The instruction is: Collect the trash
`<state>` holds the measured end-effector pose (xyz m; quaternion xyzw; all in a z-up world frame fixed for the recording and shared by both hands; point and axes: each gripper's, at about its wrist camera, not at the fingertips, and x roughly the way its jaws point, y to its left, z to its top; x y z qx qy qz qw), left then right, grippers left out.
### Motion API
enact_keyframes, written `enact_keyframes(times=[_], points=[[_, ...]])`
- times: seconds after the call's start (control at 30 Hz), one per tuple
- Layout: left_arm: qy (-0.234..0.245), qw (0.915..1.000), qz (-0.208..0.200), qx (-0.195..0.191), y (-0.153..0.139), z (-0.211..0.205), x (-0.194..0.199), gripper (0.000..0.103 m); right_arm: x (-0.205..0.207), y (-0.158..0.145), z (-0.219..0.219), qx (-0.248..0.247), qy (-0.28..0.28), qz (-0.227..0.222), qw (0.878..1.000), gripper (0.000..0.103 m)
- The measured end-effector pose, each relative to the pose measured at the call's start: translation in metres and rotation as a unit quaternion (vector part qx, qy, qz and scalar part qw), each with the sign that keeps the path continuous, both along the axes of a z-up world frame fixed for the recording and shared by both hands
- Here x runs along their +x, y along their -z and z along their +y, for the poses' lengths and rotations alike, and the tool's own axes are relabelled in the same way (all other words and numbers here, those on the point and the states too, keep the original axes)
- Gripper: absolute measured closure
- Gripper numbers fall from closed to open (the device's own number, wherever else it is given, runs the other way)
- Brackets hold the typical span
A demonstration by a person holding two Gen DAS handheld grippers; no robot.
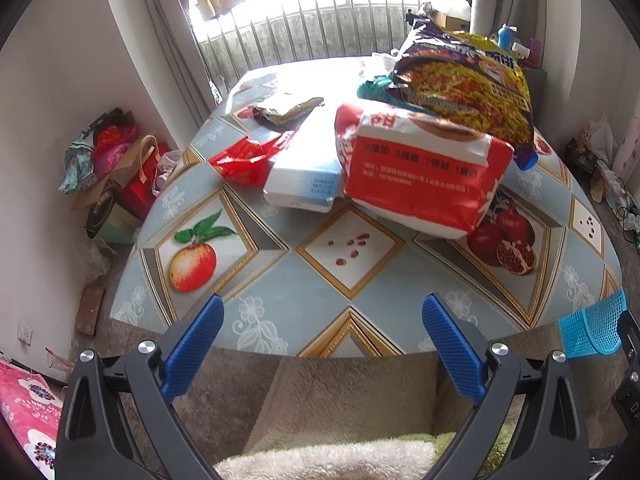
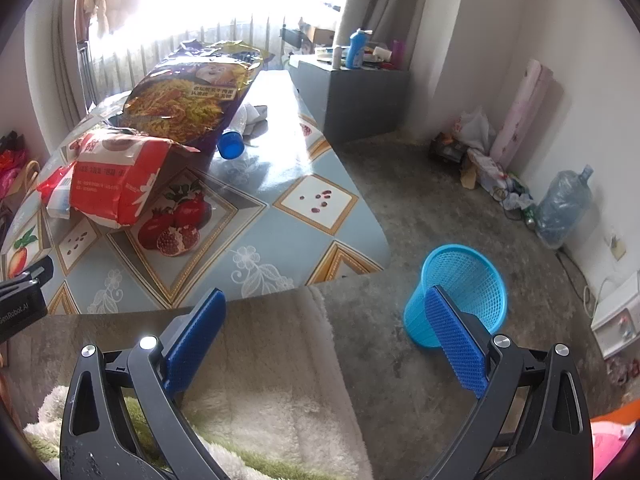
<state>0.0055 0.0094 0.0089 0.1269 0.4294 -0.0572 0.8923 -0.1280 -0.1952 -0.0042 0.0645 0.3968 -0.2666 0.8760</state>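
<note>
1. We see the desk (image 1: pixel 360 268) under a glossy fruit-print cover; its near edge curves just ahead of both tongs, and the near part of the top lies bare.
2. The trash sits toward the middle and far side: a red-and-white bag (image 1: pixel 420 176) leans over a white-and-blue pack (image 1: pixel 304 176), a crumpled red wrapper (image 1: pixel 244 160) lies to the left, and a small flat packet (image 1: pixel 286 110) lies beyond.
3. A large noodle bag (image 1: pixel 468 88) rests atop the pile; a bottle with a blue cap (image 2: pixel 231 145) lies beside it.
4. A blue mesh basket (image 2: pixel 460 292) stands upright on the bare floor, off the desk's right corner, with open floor around it.
5. Left tongs (image 1: pixel 322 322): spread wide, holding nothing, poised over the near desk edge.
6. Right tongs (image 2: pixel 326 314): spread wide, empty, touching nothing; the right finger overlaps the basket in our view.
7. A fluffy fabric (image 2: pixel 260 380) lies below both.
</note>
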Motion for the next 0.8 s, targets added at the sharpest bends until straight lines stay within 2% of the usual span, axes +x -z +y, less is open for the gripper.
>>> enact_keyframes(times=[0.2, 0.43, 0.53, 0.67, 0.8], points=[[-0.014, 0.9986, -0.051, 0.000, -0.018, 0.016, 0.017, 0.006, 0.014, -0.012, 0.002, -0.007, -0.022, -0.025, 0.999, 0.008], [-0.047, 0.9957, -0.079, -0.015, -0.040, 0.057, 0.070, 0.006, 0.052, -0.052, 0.008, -0.035, -0.091, -0.091, 0.991, 0.008], [-0.064, 0.9930, -0.097, -0.023, -0.047, 0.079, 0.094, 0.006, 0.079, -0.076, 0.016, -0.051, -0.136, -0.126, 0.981, 0.008], [-0.063, 0.9911, -0.091, -0.073, -0.048, 0.105, 0.128, 0.006, 0.113, -0.099, 0.028, -0.043, -0.197, -0.151, 0.968, 0.008], [-0.062, 0.9883, -0.098, -0.099, -0.046, 0.119, 0.156, 0.006, 0.168, -0.119, 0.039, 0.026, -0.272, -0.148, 0.951, 0.008]])
